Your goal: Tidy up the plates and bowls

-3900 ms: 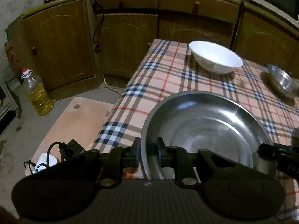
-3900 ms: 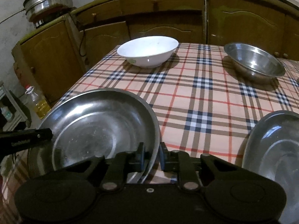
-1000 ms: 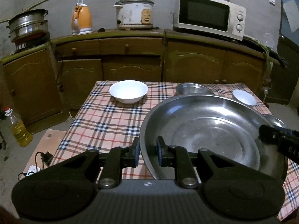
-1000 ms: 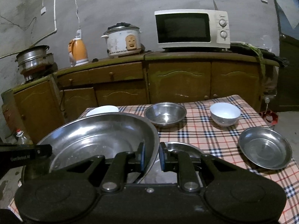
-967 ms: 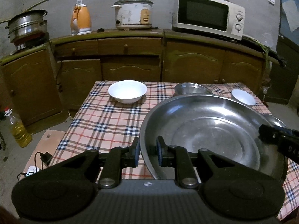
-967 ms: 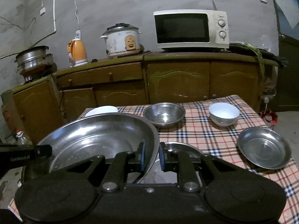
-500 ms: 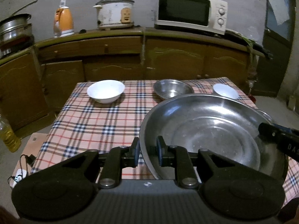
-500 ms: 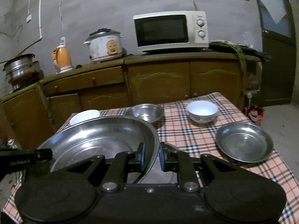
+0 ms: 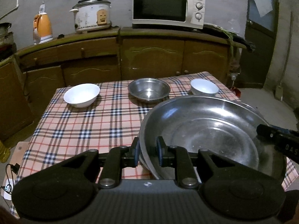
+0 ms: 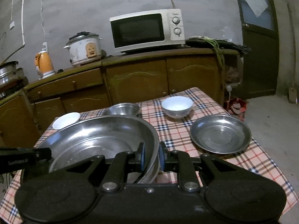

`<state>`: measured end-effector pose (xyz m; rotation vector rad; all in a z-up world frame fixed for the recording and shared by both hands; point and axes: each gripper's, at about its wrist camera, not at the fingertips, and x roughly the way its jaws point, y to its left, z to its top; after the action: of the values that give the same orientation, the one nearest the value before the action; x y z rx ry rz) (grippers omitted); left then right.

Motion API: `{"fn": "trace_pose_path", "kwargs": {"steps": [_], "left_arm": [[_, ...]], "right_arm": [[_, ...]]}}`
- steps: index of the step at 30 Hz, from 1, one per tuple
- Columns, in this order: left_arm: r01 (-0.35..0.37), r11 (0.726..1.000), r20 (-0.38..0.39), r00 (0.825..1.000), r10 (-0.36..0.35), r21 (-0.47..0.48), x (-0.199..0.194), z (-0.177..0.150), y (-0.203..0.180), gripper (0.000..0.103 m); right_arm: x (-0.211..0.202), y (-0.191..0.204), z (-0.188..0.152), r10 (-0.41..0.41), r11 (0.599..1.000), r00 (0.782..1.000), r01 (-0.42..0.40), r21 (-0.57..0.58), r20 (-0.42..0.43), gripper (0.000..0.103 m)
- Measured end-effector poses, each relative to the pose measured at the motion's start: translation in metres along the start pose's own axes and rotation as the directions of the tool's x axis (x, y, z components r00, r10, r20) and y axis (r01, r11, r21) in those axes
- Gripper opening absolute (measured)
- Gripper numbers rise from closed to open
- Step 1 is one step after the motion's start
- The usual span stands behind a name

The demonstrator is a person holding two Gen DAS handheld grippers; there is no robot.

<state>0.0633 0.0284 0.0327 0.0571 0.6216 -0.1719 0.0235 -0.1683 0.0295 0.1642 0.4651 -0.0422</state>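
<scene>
Left wrist view: the left tool (image 9: 147,154) is clenched on the near-left rim of the basin (image 9: 209,130), one finger inside the wall and one outside. The right tool (image 10: 151,157) is clenched on the opposite, right rim in the same manner. The basin hangs between both tools, lifted above the near part of the desk (image 9: 89,123), roughly level.

Key relation: the plate (image 10: 220,133) lies on the desk to the right of the basin, just beside the right tool and well apart from the left tool. The right wrist view also shows a second metal edge directly under the basin rim at the right tool; whether this is another plate cannot be told.

Other ware sits at the far side of the desk:
- white bowl (image 9: 81,95), far left;
- steel bowl (image 9: 149,90), far centre;
- small bowl (image 9: 204,87), far right.

Judgement: if the basin is to be nested with the plate, the carry runs rightward, led by the right tool. Both grips must hold evenly; an uneven release would tip the basin.
</scene>
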Motion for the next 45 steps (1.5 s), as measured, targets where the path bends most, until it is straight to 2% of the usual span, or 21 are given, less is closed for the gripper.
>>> {"fn": "trace_pose_path", "kwargs": {"steps": [30, 45], "left_arm": [[-0.026, 1.000, -0.035, 0.999, 0.025, -0.013, 0.024, -0.007, 0.005, 0.020], [-0.024, 0.999, -0.126, 0.992, 0.021, -0.022, 0.055, -0.025, 0.005, 0.021]], "right_arm": [[0.035, 0.005, -0.006, 0.014, 0.999, 1.000, -0.015, -0.032, -0.021, 0.022], [0.068, -0.001, -0.028, 0.000, 0.999, 0.995, -0.004, -0.037, -0.099, 0.022]]}}
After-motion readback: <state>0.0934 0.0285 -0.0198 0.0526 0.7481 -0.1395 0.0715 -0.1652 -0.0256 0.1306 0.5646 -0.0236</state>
